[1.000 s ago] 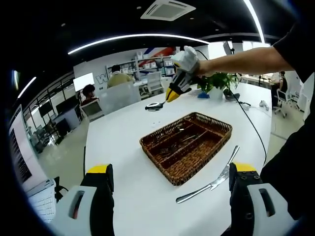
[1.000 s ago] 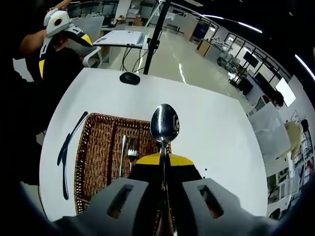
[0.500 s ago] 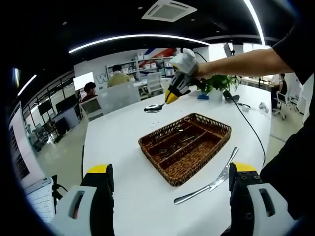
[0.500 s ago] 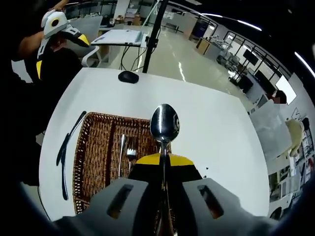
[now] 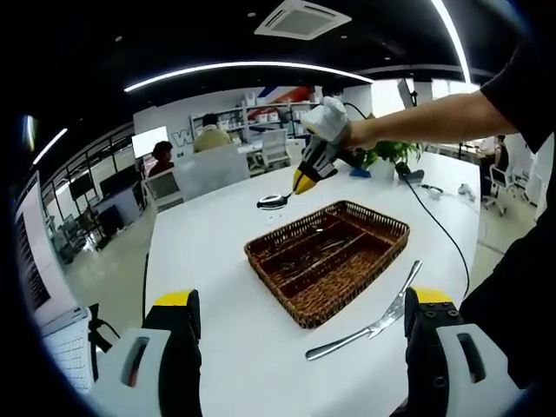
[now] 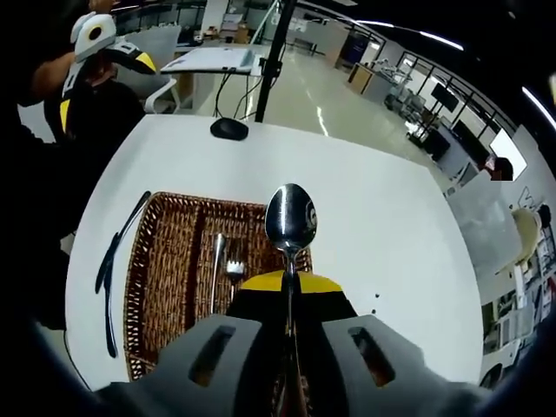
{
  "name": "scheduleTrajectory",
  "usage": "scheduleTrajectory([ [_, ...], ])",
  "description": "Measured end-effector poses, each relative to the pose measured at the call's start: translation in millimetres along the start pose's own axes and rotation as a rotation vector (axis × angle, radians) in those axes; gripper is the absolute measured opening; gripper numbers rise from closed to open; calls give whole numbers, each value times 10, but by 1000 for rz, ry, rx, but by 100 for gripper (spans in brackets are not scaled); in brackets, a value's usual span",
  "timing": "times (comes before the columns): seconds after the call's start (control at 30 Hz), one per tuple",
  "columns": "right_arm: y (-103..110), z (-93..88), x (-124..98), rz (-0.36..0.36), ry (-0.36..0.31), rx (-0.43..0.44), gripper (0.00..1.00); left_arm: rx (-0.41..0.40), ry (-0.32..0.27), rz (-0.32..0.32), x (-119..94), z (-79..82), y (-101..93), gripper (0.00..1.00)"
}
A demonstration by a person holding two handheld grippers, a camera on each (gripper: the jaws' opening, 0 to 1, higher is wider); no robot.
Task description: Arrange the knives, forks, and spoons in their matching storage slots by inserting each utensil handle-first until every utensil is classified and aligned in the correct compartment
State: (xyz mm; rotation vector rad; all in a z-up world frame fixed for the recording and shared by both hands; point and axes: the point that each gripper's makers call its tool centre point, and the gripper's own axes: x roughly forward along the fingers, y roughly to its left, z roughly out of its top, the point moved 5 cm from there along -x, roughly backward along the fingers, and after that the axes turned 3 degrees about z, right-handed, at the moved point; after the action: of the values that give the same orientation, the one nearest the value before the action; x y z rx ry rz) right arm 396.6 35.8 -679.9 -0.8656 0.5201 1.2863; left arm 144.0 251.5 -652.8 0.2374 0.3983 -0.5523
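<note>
A brown wicker cutlery basket with long compartments sits mid-table; its rim lies below my right gripper. My right gripper is shut on a silver spoon, bowl pointing forward, above the basket's far end. From the left gripper view that gripper hovers over the table just beyond the basket, the spoon sticking out leftward. A fork and another utensil lie inside the basket. A knife rests on the table beside the basket. My left gripper is open, raised well back from the basket.
The white table has bare room left of the basket. A black mouse lies near its far edge, and a cable runs along the right side past a potted plant. People sit at desks behind.
My right gripper has sunk slightly toward the table with the spoon still in it. The left gripper's view has barely shifted.
</note>
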Motion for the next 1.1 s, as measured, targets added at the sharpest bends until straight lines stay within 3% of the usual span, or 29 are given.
scheduleTrajectory([
  [0.73, 1, -259, 338, 22, -7, 27, 0, 1, 12, 10, 30, -36, -21, 100],
  [1.1, 49, -448, 571, 51, 5, 46, 0, -12, 34, 6, 41, -144, -75, 100],
])
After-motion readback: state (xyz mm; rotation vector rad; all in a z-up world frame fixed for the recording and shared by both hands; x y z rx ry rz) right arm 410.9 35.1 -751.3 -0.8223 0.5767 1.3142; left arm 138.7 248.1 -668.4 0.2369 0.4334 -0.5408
